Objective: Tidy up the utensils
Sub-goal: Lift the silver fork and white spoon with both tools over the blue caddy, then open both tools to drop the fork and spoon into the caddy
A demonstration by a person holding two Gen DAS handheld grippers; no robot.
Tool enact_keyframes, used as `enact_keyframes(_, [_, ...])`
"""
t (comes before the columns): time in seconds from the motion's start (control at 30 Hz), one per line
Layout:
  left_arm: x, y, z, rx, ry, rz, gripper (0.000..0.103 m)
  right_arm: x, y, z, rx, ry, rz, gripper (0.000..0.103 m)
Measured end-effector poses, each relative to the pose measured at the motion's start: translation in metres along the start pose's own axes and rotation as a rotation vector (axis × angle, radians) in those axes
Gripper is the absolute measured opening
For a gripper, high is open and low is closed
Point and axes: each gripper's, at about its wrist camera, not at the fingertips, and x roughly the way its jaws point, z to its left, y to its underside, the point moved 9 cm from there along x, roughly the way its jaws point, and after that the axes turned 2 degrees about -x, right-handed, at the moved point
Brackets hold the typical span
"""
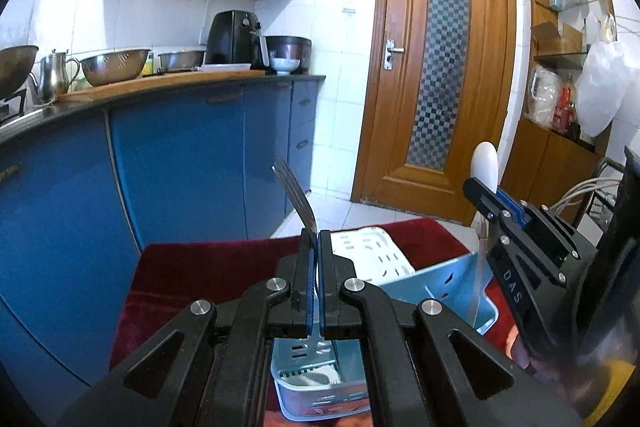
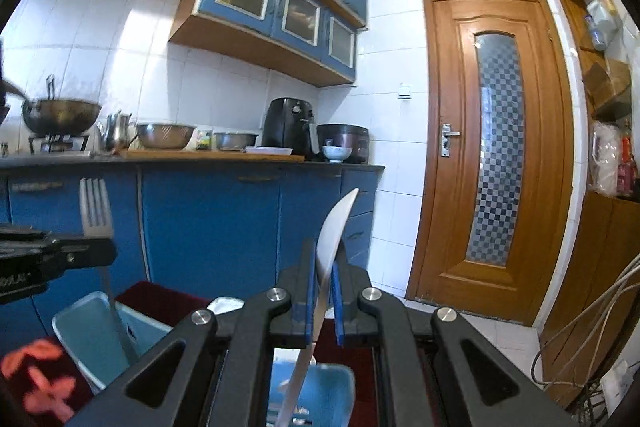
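Above the blue baskets (image 1: 440, 279) we grip a fork (image 1: 294, 195) in our left fingers (image 1: 305, 267), a spoon (image 2: 334, 239) in our right fingers (image 2: 306, 303).

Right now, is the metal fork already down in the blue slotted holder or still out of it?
Still out. The metal fork stands tines-up, clamped in the left gripper, above the blue slotted holder.

right gripper (image 1: 486, 197) body: white letters "DAS"
left gripper (image 2: 86, 251) side: partial white lettering, cut off, unreadable
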Motion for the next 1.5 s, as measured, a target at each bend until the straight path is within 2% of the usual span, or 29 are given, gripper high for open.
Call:
enact_keyframes(0.33, [0.013, 0.027, -0.005, -0.001, 0.008, 0.068, 0.0, -0.004, 0.02, 0.01, 0.003, -0.055, 0.057, 0.009])
enact_keyframes(0.57, [0.008, 0.031, -0.01, 0.017, 0.012, 0.076, 0.0, -0.005, 0.033, 0.01, 0.033, -0.094, 0.114, 0.011])
enact_keyframes(0.6, [0.008, 0.032, -0.011, 0.017, 0.014, 0.083, 0.001, -0.006, 0.034, 0.01, 0.037, -0.101, 0.119, 0.017])
enact_keyframes(0.63, [0.007, 0.033, -0.011, 0.017, 0.016, 0.085, 0.003, -0.007, 0.034, 0.011, 0.044, -0.111, 0.125, 0.031])
enact_keyframes(0.7, [0.005, 0.033, -0.011, 0.018, 0.014, 0.09, 0.009, -0.01, 0.033, 0.012, 0.057, -0.132, 0.124, 0.046])
enact_keyframes(0.77, [0.002, 0.031, -0.011, 0.018, 0.008, 0.087, 0.023, -0.015, 0.03, 0.013, 0.053, -0.137, 0.12, 0.046])
enact_keyframes(0.8, [0.001, 0.031, -0.011, 0.017, 0.007, 0.083, 0.025, -0.017, 0.029, 0.013, 0.049, -0.137, 0.118, 0.047])
enact_keyframes(1.07, [-0.02, 0.021, -0.008, -0.012, 0.031, 0.069, 0.032, -0.035, 0.013, 0.008, 0.101, -0.157, 0.109, 0.051])
enact_keyframes(1.5, [-0.075, 0.011, -0.016, 0.012, 0.059, 0.04, 0.033, -0.08, -0.012, -0.002, 0.213, -0.188, 0.133, 0.055])
